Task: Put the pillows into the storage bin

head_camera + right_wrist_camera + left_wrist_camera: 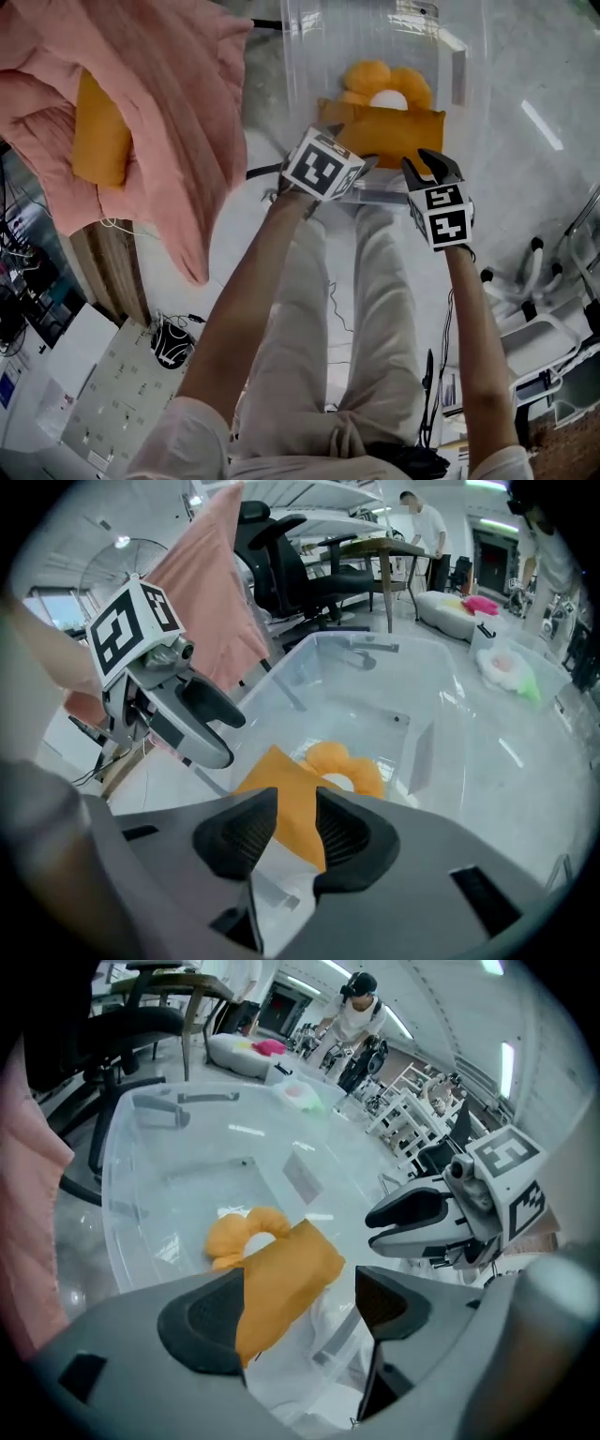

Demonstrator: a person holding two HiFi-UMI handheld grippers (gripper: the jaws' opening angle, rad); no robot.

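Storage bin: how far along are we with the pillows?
Done: a flower-shaped pillow and a square orange pillow lie in the clear storage bin. In hand: nothing; the left gripper is wide open, the right gripper slightly apart, both empty above the bin. Remaining: what looks like another orange pillow sits in the pink blanket.

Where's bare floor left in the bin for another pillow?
Free: the far half of the storage bin, bare from the flower-shaped pillow to the far wall, plus strips along both side walls. Crowded: the near end, where the square orange pillow lies next to the flower one, left gripper and right gripper above it.
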